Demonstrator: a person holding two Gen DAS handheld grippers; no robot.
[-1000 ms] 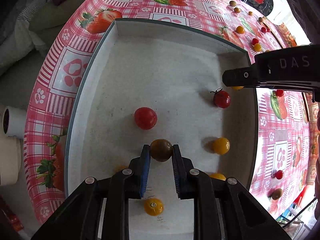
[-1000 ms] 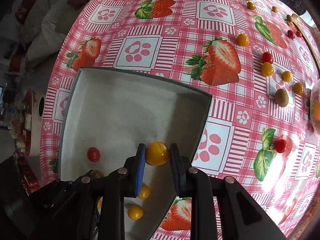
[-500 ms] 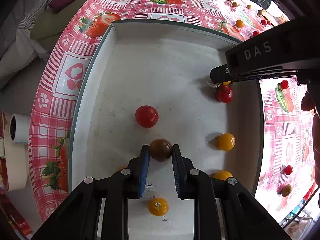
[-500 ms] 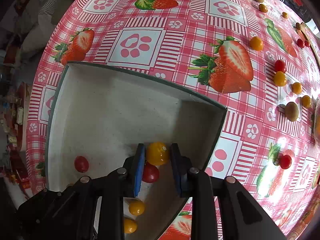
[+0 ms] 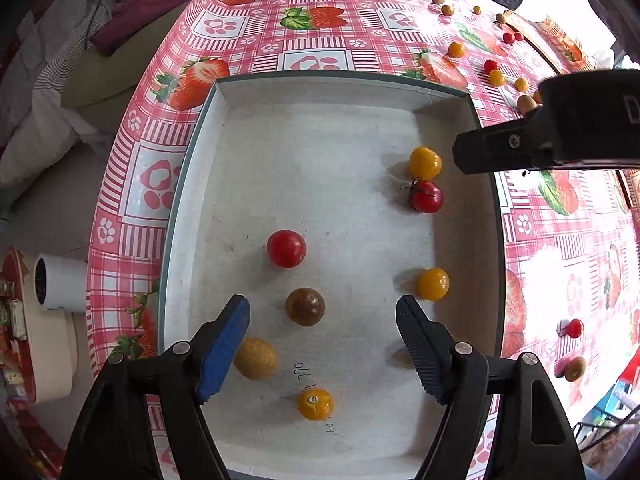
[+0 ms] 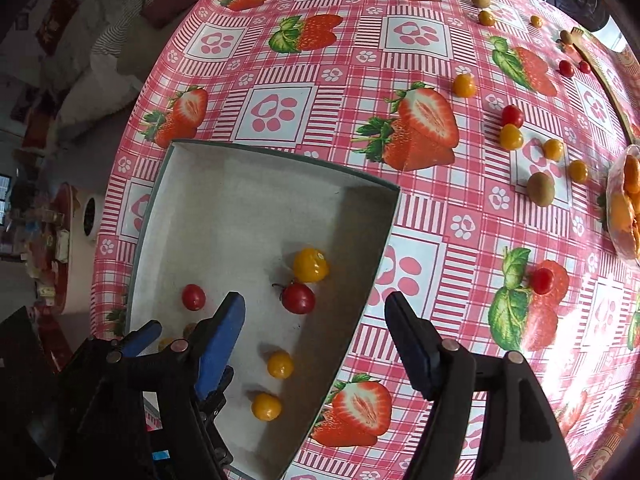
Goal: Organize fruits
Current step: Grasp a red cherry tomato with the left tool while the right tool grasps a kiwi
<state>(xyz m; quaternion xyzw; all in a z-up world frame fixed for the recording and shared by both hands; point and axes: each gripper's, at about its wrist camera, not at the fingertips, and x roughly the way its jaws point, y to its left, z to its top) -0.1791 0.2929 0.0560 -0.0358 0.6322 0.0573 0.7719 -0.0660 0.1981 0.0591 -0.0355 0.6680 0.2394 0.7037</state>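
Note:
A shallow white box [image 5: 320, 92] [image 6: 280, 160] sits on the strawberry tablecloth and holds several small tomatoes. My left gripper [image 5: 322, 316] is open above the box floor, with a dark brown tomato [image 5: 305, 306] lying free between its fingers. A red tomato [image 5: 286, 248] lies just beyond it. My right gripper [image 6: 314, 316] is open over the box's right wall. A yellow tomato [image 6: 311, 265] [image 5: 424, 163] rests in the box beside a stemmed red tomato [image 6: 297, 298] [image 5: 427, 196]. The right gripper shows in the left wrist view [image 5: 560, 136].
Several loose tomatoes lie on the table to the right, such as a red one [image 6: 542, 280], a yellow one [image 6: 511, 136] and a greenish one [image 6: 540, 189]. A bowl of orange fruit [image 6: 624, 208] is at the right edge. A white cup [image 5: 60, 284] stands below the table's left edge.
Both grippers have opened. The left let go of the dark brown tomato and the right let go of the yellow tomato, and both now lie in the box. Both grippers drew back.

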